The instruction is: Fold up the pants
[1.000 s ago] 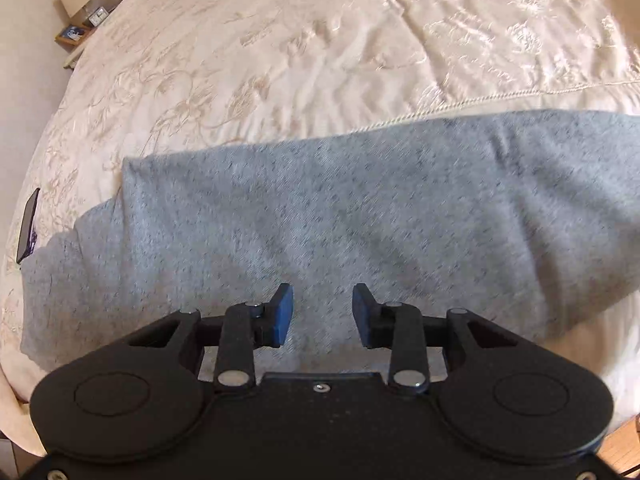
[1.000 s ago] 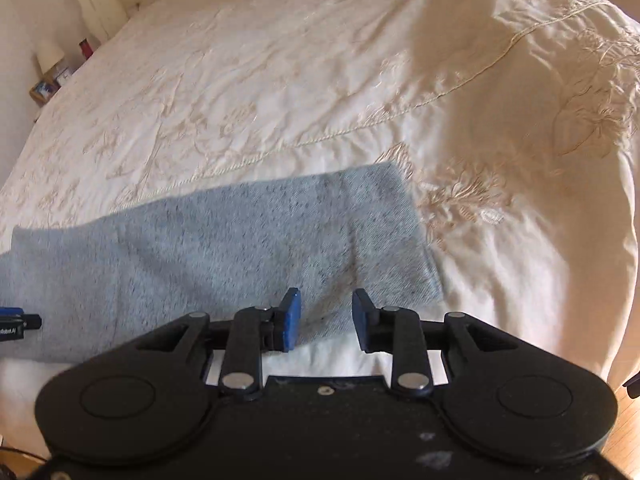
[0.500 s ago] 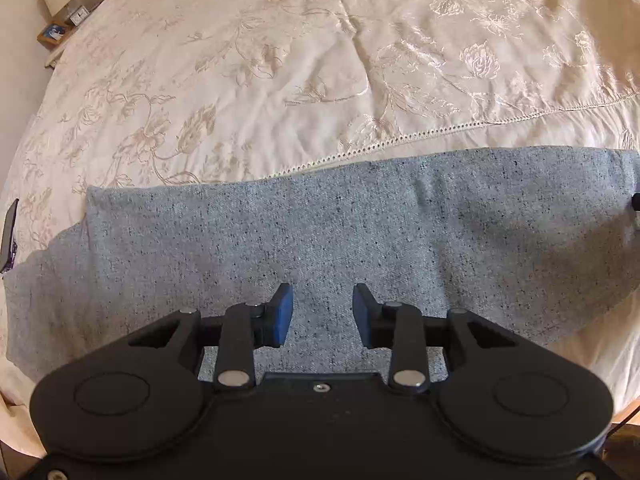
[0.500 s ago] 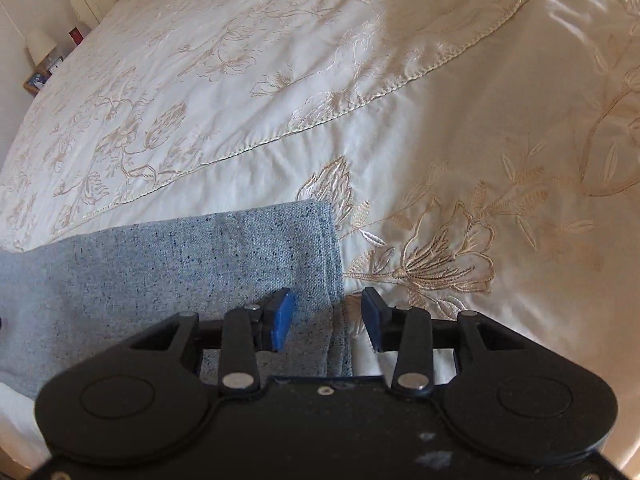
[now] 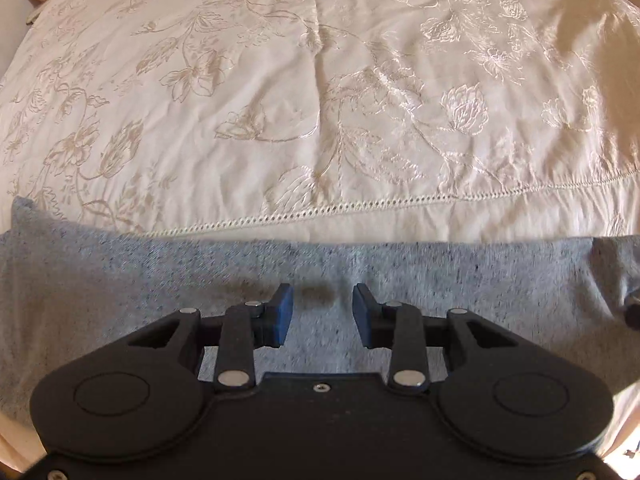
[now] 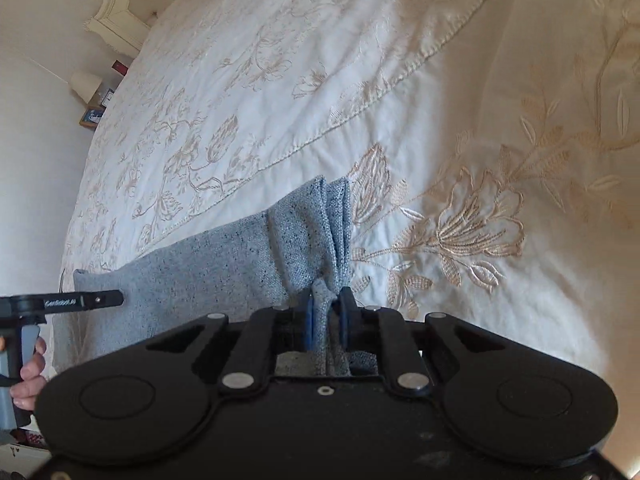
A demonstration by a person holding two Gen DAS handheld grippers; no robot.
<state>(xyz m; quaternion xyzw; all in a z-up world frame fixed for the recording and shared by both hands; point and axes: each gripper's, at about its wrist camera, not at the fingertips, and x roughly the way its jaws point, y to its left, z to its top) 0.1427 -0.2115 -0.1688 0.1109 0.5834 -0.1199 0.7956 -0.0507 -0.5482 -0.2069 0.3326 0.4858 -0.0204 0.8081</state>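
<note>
Since a moment ago the right gripper (image 6: 326, 316) has clamped its fingers on the hem of the grey pants (image 6: 224, 264), bunching it. The left gripper (image 5: 322, 314) hovers over them, fingers wide. They lie across the cream embroidered bedspread (image 5: 280, 100); a bedside lamp (image 6: 84, 84) stands by the headboard (image 6: 120, 4).

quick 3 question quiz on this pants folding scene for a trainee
1. True or false: the left hand-held gripper is shut on the pants.
2. The right hand-held gripper grips which part? A) the bunched end B) the middle C) nothing
3. Fill in: the pants lie on an embroidered ____.

Key: 1 false, it is open above the fabric; 2 A; 3 bedspread.
</note>
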